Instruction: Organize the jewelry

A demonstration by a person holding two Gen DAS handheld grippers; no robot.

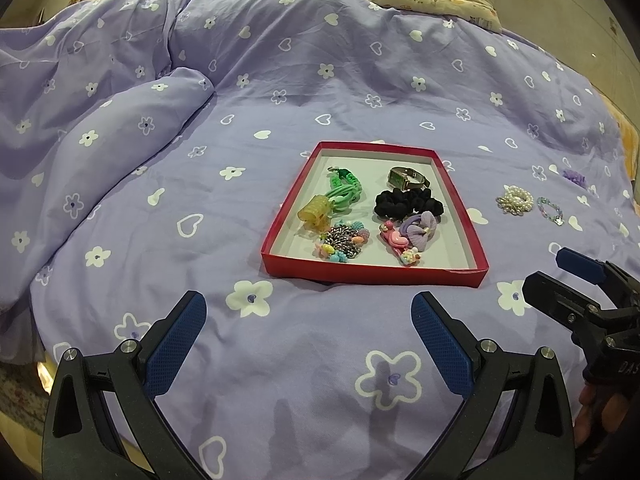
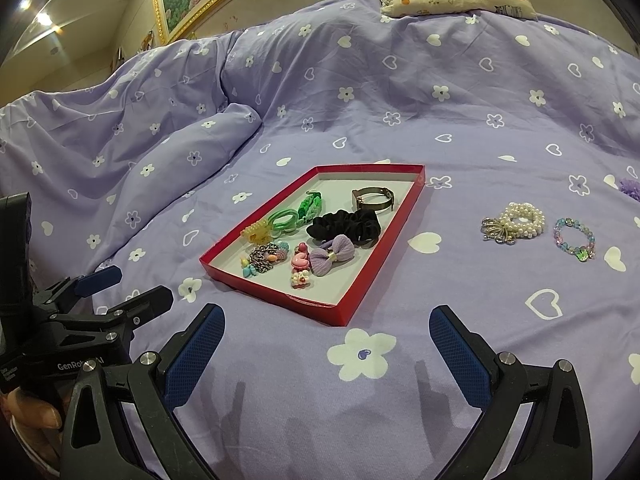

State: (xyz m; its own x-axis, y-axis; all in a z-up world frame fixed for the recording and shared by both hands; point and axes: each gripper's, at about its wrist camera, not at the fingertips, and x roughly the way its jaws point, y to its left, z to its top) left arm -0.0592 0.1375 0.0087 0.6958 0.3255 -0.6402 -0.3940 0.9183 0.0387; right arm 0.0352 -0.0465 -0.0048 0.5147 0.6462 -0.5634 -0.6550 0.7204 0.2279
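Both claws, left claw (image 1: 308,344) and right claw (image 2: 326,350), gape wide above the bed (image 1: 280,80); a pearl bracelet (image 2: 516,222) lies right of the red cardboard tray (image 2: 352,308).

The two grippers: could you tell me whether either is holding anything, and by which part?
Nothing is held. The left gripper and right gripper are both open and empty above the bedspread.
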